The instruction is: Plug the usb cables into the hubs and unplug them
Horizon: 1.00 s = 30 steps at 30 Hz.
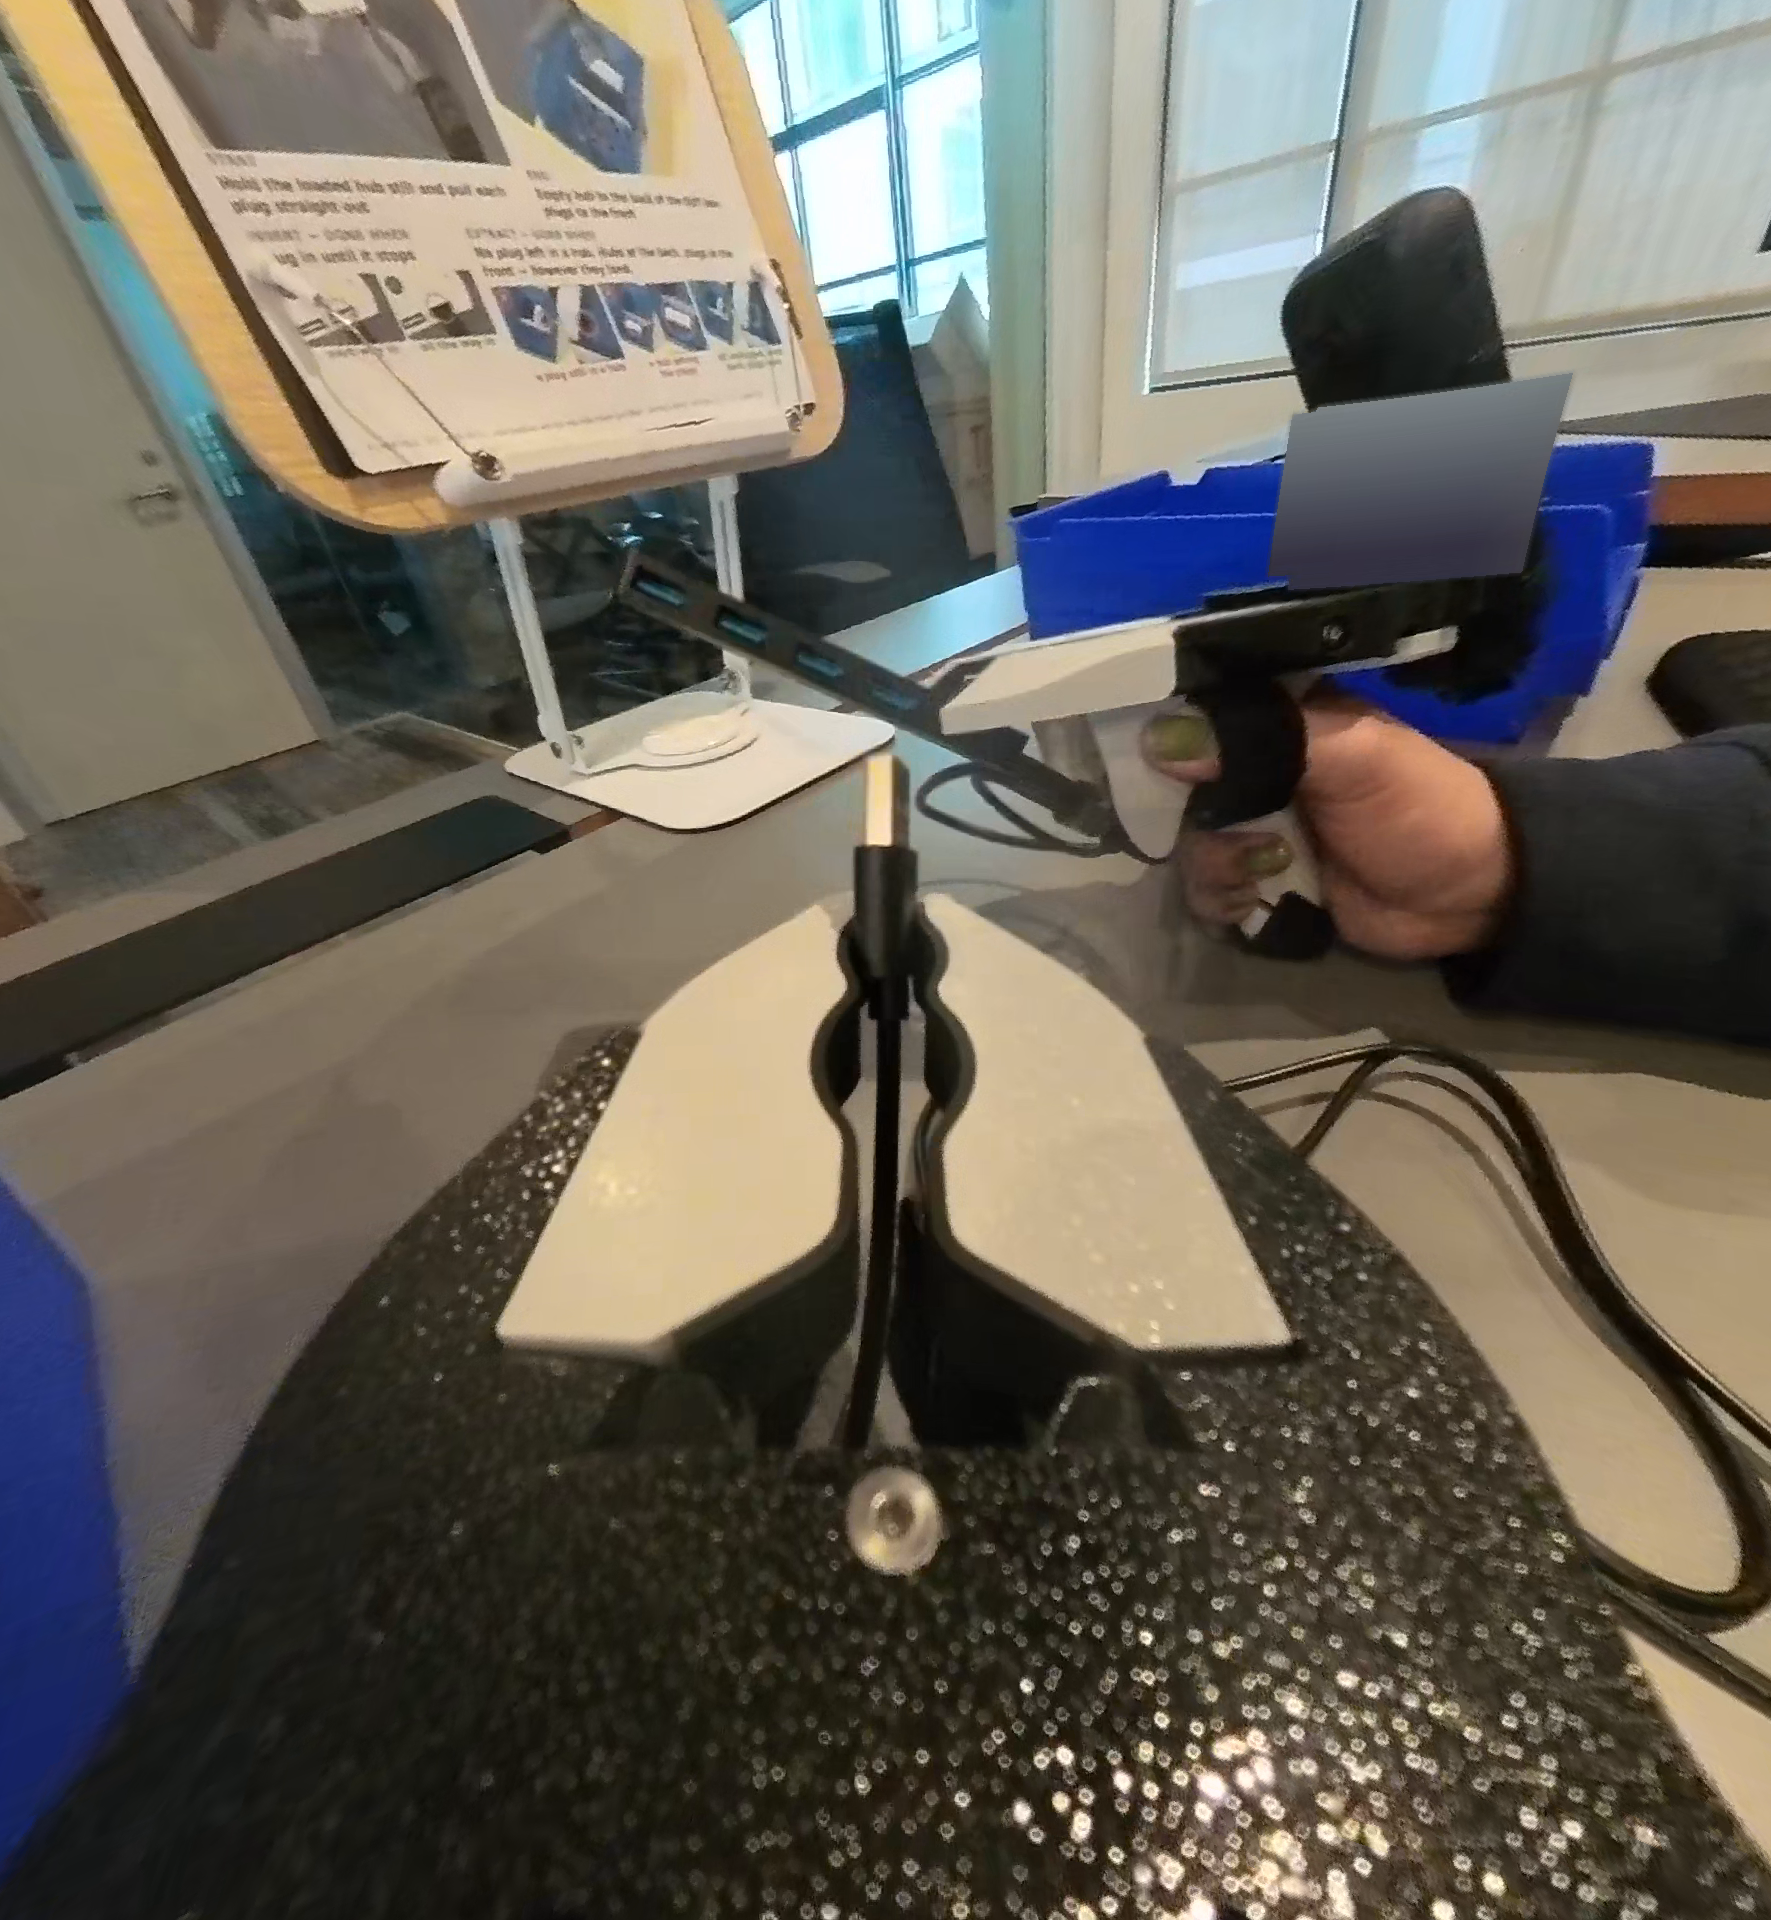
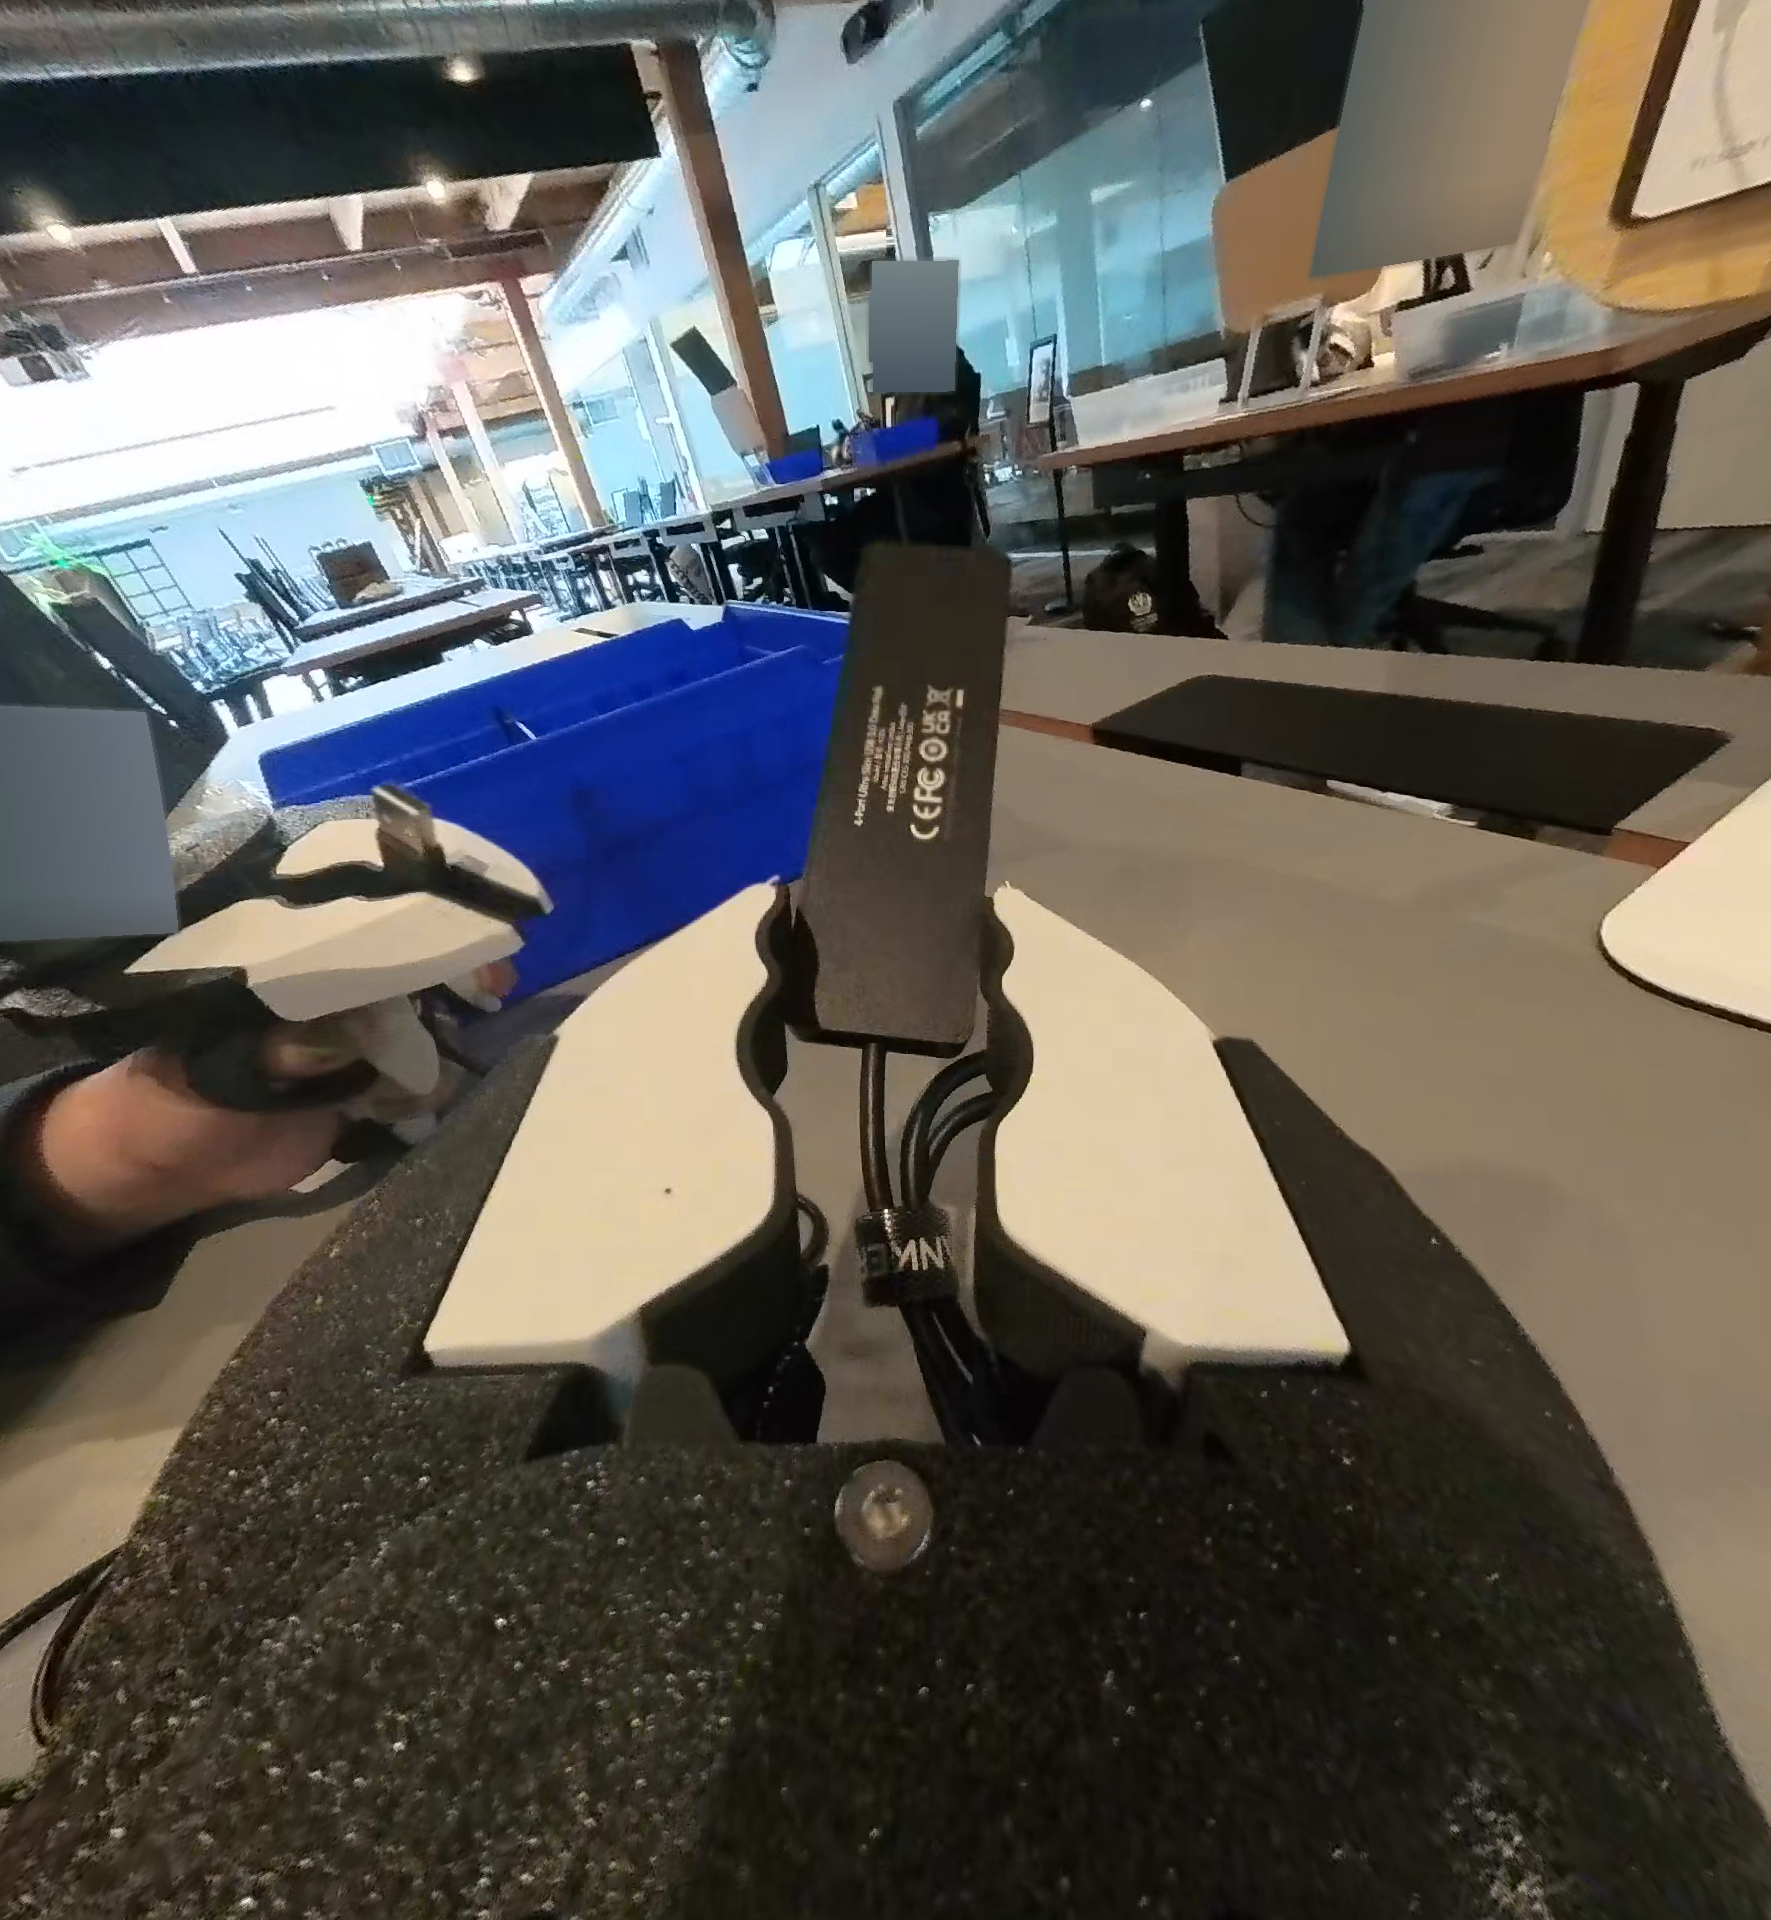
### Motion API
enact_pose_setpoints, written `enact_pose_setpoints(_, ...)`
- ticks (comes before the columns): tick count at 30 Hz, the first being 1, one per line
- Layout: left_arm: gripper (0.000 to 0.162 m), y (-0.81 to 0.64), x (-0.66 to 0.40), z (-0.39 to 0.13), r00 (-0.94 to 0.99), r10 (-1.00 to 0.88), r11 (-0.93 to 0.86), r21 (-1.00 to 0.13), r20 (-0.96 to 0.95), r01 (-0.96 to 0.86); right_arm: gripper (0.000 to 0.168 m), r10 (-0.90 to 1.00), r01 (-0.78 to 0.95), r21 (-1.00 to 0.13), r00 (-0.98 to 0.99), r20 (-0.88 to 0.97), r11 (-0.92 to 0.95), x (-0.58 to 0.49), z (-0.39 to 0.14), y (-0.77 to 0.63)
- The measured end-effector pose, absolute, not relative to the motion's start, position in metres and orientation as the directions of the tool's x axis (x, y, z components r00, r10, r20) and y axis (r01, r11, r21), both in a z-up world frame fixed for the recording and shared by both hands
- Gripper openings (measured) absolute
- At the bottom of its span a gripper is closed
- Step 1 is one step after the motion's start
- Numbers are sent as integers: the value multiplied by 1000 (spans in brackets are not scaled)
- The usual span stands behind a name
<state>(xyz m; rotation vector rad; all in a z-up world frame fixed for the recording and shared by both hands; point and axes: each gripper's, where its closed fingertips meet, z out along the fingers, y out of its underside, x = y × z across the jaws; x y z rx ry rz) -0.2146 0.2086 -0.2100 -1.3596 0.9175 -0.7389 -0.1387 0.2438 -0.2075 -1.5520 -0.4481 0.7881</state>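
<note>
My left gripper (image 1: 886,920) is shut on a black USB cable plug (image 1: 883,862); its silver tip points up, and the cable runs back between the fingers. My right gripper (image 2: 891,914) is shut on the near end of a slim black USB hub (image 2: 912,790), held above the grey table. In the left wrist view the hub (image 1: 808,665) sticks out left from the right gripper (image 1: 1006,717), its blue ports showing and nothing in them. The plug tip is just below the hub, apart from it. In the right wrist view the left gripper (image 2: 465,894) holds the plug (image 2: 408,826) at left.
A blue bin (image 2: 590,769) stands behind the grippers; it also shows in the left wrist view (image 1: 1120,561). A white stand (image 1: 704,769) carries an instruction sheet board (image 1: 465,260). Black cables (image 1: 1587,1299) loop on the grey table (image 1: 341,1143). A black strip (image 2: 1411,748) lies across the table.
</note>
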Motion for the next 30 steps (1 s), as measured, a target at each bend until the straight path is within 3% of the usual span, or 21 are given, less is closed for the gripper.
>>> enact_pose_setpoints(10,7,204,-210,-214,447,-883,106,-988,-143,-108,34,710,-172,-973,666,-229,-153,-141,-208,242)
enact_pose_setpoints(20,6,201,-207,-216,431,-887,119,-984,-164,-130,34,771,-447,-847,417,-482,-288,-130,-188,237)
enact_pose_setpoints(30,6,202,-208,-216,430,-888,118,-985,-163,-129,34,773,-465,-829,384,-505,-311,-128,-188,237)
